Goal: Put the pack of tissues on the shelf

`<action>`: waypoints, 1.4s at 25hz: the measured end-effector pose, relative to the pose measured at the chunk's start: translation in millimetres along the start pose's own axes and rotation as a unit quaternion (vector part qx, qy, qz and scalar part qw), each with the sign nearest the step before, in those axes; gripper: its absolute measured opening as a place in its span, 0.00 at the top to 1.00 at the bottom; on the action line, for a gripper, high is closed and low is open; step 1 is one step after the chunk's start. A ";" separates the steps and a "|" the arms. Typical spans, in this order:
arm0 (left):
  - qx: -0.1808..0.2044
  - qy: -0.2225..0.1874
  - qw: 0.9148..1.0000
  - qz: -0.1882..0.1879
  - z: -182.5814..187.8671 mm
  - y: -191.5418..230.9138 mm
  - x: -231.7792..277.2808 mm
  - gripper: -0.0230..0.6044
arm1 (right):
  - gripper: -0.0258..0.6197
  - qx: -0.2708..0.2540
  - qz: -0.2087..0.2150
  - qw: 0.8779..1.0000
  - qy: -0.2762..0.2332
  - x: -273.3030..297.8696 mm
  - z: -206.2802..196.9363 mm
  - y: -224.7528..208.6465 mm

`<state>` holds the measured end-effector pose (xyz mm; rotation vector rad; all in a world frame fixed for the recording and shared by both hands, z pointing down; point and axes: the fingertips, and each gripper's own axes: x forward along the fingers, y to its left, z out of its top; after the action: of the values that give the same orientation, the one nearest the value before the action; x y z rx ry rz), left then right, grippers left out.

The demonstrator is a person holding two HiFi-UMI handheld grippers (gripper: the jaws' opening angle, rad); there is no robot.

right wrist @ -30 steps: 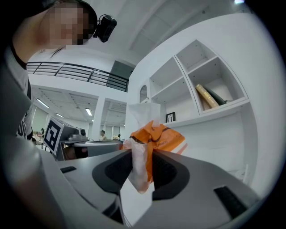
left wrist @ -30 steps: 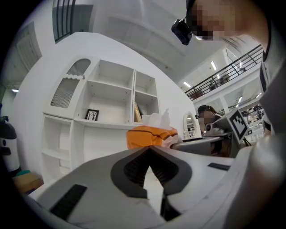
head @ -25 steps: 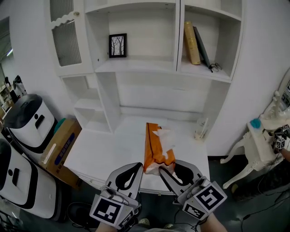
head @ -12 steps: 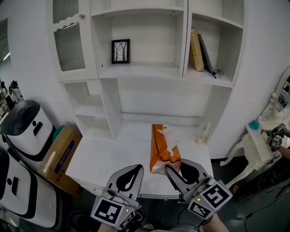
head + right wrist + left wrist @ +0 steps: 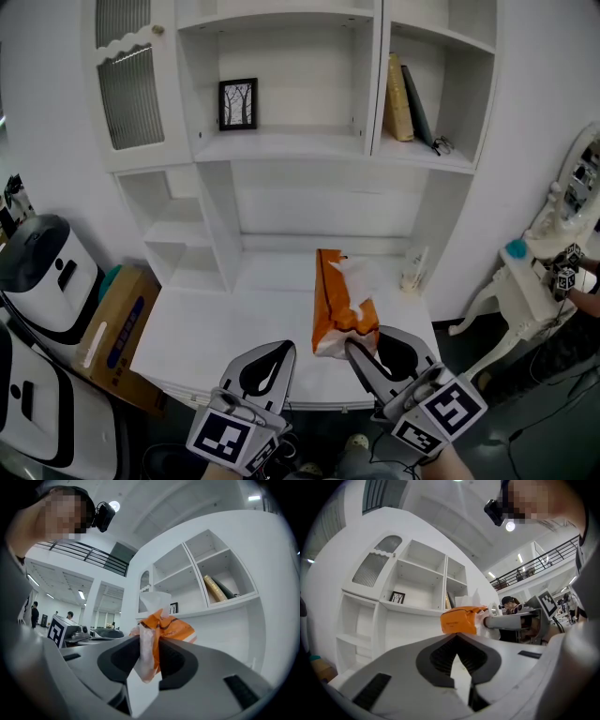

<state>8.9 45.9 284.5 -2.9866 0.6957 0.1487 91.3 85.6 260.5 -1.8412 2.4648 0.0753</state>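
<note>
The orange pack of tissues (image 5: 339,300) hangs over the white desk (image 5: 225,319), a white tissue sticking out of its top. My right gripper (image 5: 364,339) is shut on the pack's crinkled near end (image 5: 146,658). Its jaws have just been closing, with that end between them. The pack's body (image 5: 171,626) reaches out toward the shelf unit. My left gripper (image 5: 281,349) is beside it on the left, shut and holding nothing. The pack (image 5: 459,619) shows above the left gripper's (image 5: 457,637) tips. The middle shelf (image 5: 281,142) lies up ahead.
A framed picture (image 5: 237,103) stands on the middle shelf. Books (image 5: 405,84) and glasses (image 5: 439,143) fill the right compartment. A small bottle (image 5: 412,267) sits at the desk's back right. A cardboard box (image 5: 117,328) and white appliances (image 5: 42,272) are at left, a white stand (image 5: 534,281) at right.
The right gripper has risen slightly with the pack's near end in it. The left gripper has shifted a little sideways. The whole view has moved slightly.
</note>
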 end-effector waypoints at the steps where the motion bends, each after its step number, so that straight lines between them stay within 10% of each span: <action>1: -0.001 0.002 1.000 0.000 -2.1 0.0 2.0 0.95 | 0.77 -0.001 0.000 1.000 0.000 0.7 -0.3 -2.3; 19: 0.018 0.007 0.994 0.111 -3.0 47.8 50.3 0.95 | 0.78 0.008 0.110 0.994 0.001 75.1 -10.2 -54.7; 35: 0.032 0.013 0.964 0.263 -7.2 74.8 41.0 0.95 | 0.78 0.018 0.263 0.965 -0.003 123.6 -22.2 -45.9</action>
<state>12.9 -39.6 283.6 -2.6721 1.4501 0.1112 99.9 -47.2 272.7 -1.1216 2.8532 0.0578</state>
